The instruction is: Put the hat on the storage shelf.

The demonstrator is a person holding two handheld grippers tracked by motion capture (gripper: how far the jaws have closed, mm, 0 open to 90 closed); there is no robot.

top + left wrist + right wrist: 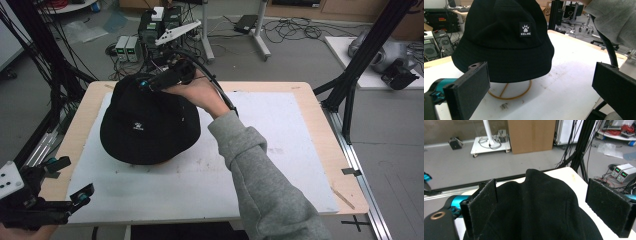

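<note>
Judging by its folds, we take the black bucket hat for light, soft cloth that will slump once lifted. It sits on a thin wire stand on the white table. Our right tool stands spread across the raised crown crease, not yet pinching; that ridge or the brim looks the best hold. Our left tool hangs spread near the table's front-left corner.

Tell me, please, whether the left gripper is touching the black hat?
Apart. In the high view the left gripper sits at the table's near-left corner, with bare white board between its open jaws and the black hat.
</note>
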